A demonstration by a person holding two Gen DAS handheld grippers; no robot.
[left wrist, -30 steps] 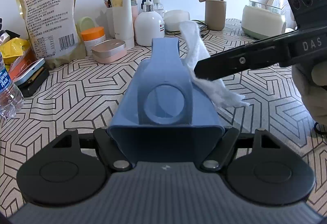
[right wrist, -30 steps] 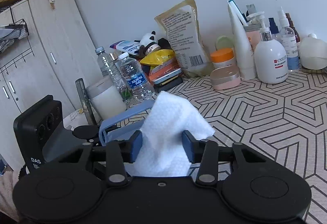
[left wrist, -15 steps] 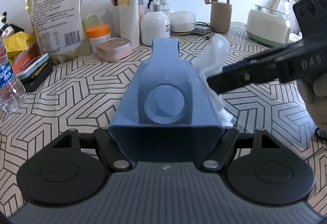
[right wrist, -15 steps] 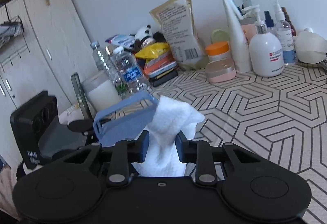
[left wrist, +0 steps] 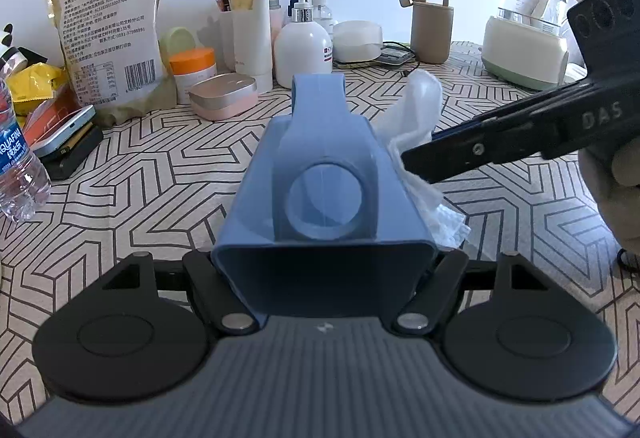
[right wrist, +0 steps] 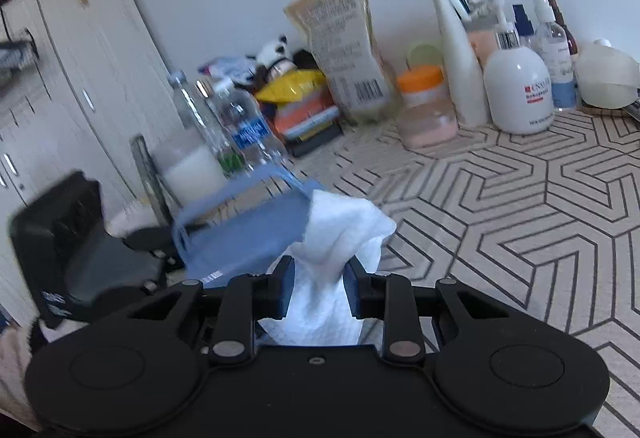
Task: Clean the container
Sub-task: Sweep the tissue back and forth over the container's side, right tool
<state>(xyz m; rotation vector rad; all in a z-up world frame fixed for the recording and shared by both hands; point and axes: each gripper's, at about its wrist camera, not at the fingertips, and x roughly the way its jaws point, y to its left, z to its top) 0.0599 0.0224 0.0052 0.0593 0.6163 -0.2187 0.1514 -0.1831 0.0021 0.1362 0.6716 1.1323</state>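
Left hand-held gripper clamps the container; right hand-held gripper pinches a wipe.

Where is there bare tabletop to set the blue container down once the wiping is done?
Bare patterned table spreads in front of the pump bottle and orange-lidded jar, right of the wipe. Another bare patch lies left of the blue container, between it and the water bottle. The back edge along the wall is crowded; so is the corner by the phones.
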